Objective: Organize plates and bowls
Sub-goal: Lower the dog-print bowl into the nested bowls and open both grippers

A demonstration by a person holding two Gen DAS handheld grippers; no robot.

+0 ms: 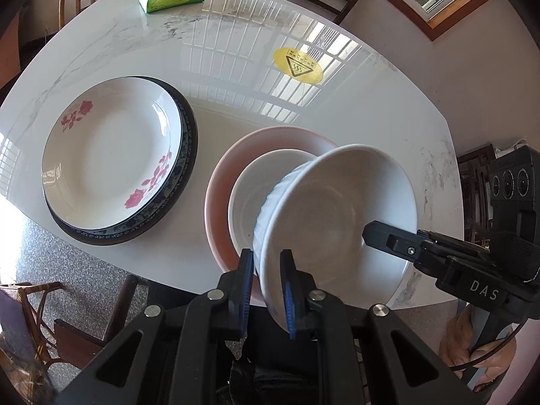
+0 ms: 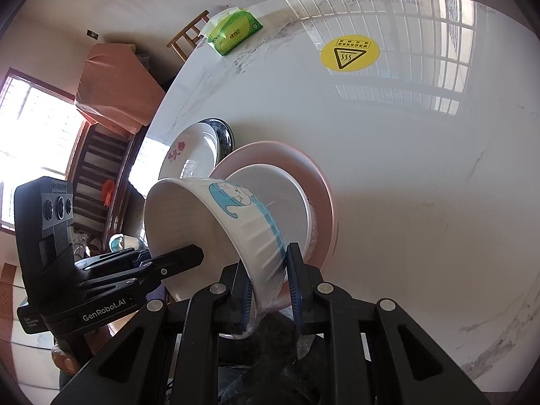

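Jaws on both my left gripper [image 1: 266, 290] and right gripper [image 2: 270, 290] pinch the ribbed bowl's [image 1: 334, 216] rim, tilted above the white bowl [image 1: 260, 189] nested in the pink bowl [image 1: 219, 199]. Stacking underway; next I'd level and lower it.

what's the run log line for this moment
left gripper + right gripper: shut on ribbed bowl | tilted over white bowl in pink bowl
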